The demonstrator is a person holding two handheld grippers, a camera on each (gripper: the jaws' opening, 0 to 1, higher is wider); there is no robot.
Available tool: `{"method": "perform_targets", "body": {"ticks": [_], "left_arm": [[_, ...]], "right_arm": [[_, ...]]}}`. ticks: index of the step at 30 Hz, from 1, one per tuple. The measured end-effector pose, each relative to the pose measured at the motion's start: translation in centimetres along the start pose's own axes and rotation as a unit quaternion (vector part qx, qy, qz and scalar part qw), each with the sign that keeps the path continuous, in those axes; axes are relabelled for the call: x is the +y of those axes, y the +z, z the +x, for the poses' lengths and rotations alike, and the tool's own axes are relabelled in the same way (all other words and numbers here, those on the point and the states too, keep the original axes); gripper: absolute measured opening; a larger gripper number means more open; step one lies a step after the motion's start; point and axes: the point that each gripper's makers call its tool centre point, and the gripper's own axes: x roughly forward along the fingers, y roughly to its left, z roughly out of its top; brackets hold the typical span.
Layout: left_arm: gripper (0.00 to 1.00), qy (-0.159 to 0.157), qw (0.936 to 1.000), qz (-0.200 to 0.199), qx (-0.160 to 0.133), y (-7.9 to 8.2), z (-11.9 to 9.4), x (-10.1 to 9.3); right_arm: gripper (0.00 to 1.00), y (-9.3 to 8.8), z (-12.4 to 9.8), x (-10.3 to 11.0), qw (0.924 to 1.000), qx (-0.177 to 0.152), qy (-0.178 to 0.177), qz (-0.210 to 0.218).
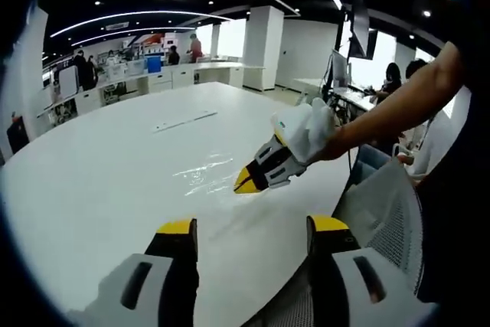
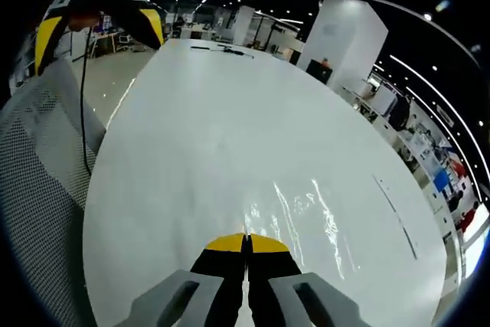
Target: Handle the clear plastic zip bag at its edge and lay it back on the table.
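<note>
Left gripper view: the left gripper [image 1: 253,239] is hanging over the near edge of the broad white oval table [image 1: 99,174], its yellow-tipped jaws standing wide apart and holding nothing. The clear plastic zip bag [image 1: 203,171] is lying flat on the table just beyond, right of centre, showing mainly as crinkled glare. The right gripper [image 1: 246,180], held in a white-gloved hand [image 1: 306,132], is reaching in from the right, tips meeting at the bag's near right edge.

Judgement: the film is looking very light, limp and slick; it will likely sag and cling, so a pinch on the rim or zip strip seems best.

A long thin strip [image 1: 184,121] is lying well apart on the far side. A grey mesh chair back [image 1: 387,216] is crowding the near right edge.

Right gripper view: the right gripper's jaws are pressed together at the bag's near edge; whether film is actually between them cannot be told.
</note>
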Motion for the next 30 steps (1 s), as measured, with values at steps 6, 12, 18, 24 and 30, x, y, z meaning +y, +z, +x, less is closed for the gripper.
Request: {"method": "perform_targets", "body": {"ticks": [6,12,18,24,30], "left_arm": [[0.55,0.006,1.0000,0.001,0.004,-0.4,-0.1,0.1],[0.56,0.010,0.9999,0.006,0.007,-0.6,-0.2,0.3],[0.57,0.008,0.9998,0.015,0.014,-1.0,-0.2,0.5],[0.57,0.006,0.9997,0.020,0.015,-1.1,-0.1,0.8],[0.57,0.005,0.9996,0.025,0.013,-0.8,0.0,1.0]], "right_arm": [[0.00,-0.2,0.3,0.2,1.0000,0.008,0.004,0.002],[0.03,0.2,-0.1,0.0,1.0000,0.005,-0.005,-0.003],[0.06,0.5,-0.8,-0.3,0.9996,-0.006,-0.019,0.018],[0.12,0.9,-1.8,-0.2,0.9983,-0.021,-0.025,0.048],[0.13,0.9,-1.9,0.0,0.9972,-0.030,-0.027,0.063]]}}
